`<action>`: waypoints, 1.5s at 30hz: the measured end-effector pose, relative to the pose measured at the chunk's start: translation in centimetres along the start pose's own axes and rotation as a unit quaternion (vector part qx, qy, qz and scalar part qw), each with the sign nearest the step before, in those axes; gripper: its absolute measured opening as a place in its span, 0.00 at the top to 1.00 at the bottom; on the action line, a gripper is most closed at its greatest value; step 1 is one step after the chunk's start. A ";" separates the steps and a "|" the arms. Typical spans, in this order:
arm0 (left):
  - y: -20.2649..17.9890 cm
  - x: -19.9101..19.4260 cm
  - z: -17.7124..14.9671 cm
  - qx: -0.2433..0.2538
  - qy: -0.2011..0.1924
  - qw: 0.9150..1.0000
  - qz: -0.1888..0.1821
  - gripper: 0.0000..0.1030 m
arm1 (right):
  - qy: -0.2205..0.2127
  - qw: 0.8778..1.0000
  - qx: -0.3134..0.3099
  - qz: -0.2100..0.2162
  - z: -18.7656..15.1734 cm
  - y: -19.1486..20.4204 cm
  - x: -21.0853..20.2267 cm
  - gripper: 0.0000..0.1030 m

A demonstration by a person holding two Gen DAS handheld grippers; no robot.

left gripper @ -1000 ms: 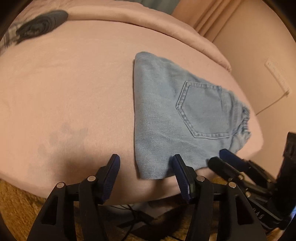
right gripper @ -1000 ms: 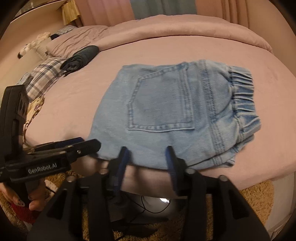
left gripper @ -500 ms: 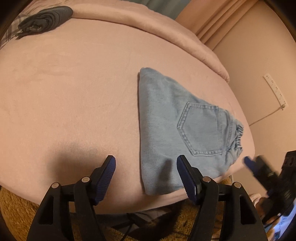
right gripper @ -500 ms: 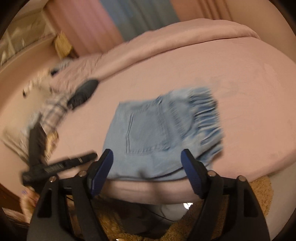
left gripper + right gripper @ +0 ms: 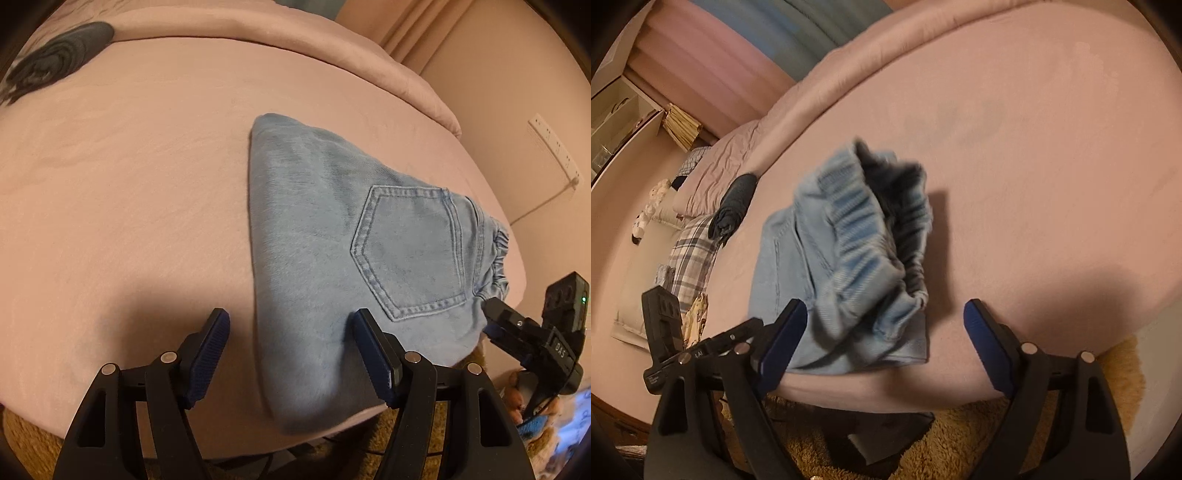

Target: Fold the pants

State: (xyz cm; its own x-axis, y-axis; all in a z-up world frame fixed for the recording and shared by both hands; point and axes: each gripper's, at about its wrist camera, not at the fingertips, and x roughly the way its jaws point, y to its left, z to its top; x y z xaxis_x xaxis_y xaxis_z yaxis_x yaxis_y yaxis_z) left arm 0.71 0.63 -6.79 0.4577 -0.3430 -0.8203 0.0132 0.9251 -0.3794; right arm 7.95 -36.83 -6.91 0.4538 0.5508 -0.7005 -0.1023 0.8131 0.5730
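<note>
The folded light-blue denim pants (image 5: 332, 258) lie on the pink bedspread (image 5: 129, 192) near the bed's front edge, back pocket (image 5: 410, 251) facing up and the elastic waistband (image 5: 864, 236) at one end. The left gripper (image 5: 291, 354) hovers with its jaws spread, one blue pad (image 5: 210, 354) over bare bedspread and the other over the denim, clasping nothing. The right gripper (image 5: 882, 350) has just been opening; its jaws stand wide apart, with the waistband end between and beyond them, untouched. The waistband is motion-blurred in the right wrist view. A rolled dark garment (image 5: 55, 62) lies well apart, near a plaid cloth (image 5: 690, 254). A tan shaggy rug (image 5: 960, 443) is partly hidden under the bed.
</note>
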 end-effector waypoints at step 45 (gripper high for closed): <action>0.4 6.2 15.1 -0.003 -0.044 0.999 0.032 0.73 | -0.002 0.992 -0.124 -0.026 11.5 7.0 12.3 0.56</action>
State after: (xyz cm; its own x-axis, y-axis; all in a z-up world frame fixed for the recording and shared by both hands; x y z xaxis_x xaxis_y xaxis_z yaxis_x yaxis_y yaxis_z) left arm 16.96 1.32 -5.61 0.5333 -0.2677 -0.8024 -0.0243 0.9433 -0.3309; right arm 22.97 -26.53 -6.60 0.4676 0.5065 -0.7244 -0.2927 0.8620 0.4138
